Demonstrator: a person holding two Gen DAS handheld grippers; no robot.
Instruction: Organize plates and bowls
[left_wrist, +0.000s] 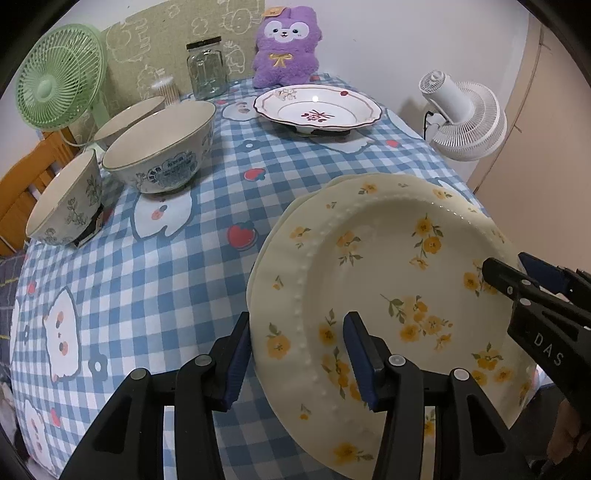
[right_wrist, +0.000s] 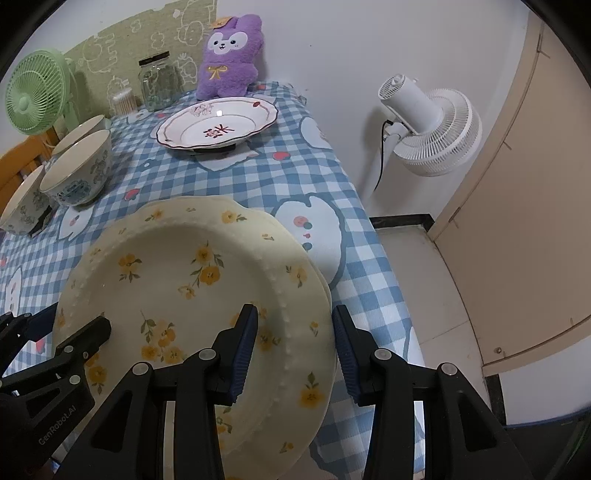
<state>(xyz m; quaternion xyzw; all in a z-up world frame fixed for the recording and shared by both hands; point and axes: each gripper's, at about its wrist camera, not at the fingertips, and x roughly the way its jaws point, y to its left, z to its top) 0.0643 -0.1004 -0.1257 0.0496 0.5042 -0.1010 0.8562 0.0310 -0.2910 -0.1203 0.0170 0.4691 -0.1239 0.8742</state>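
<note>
A cream plate with yellow flowers (left_wrist: 388, 266) (right_wrist: 177, 266) lies on a second, similar plate whose edge (right_wrist: 327, 291) peeks out beneath, at the near right corner of the checked table. My left gripper (left_wrist: 301, 354) (right_wrist: 70, 325) straddles its left rim, one finger outside the edge and one in the well, shut on it. On the opposite rim my right gripper (right_wrist: 295, 343) (left_wrist: 511, 267) holds it the same way. A white plate with red flowers (left_wrist: 317, 107) sits at the back. Three bowls stand at the left: a large one (left_wrist: 162, 147), a small one (left_wrist: 66, 199), and one behind (left_wrist: 129, 114).
A glass jar (left_wrist: 207, 70), a purple plush toy (left_wrist: 286, 48) and a swab holder (left_wrist: 164, 88) line the back edge. A green fan (left_wrist: 59, 77) stands at the far left, a white fan (right_wrist: 432, 133) beyond the table's right edge. The blue checked cloth (left_wrist: 147, 288) lies bare in the middle.
</note>
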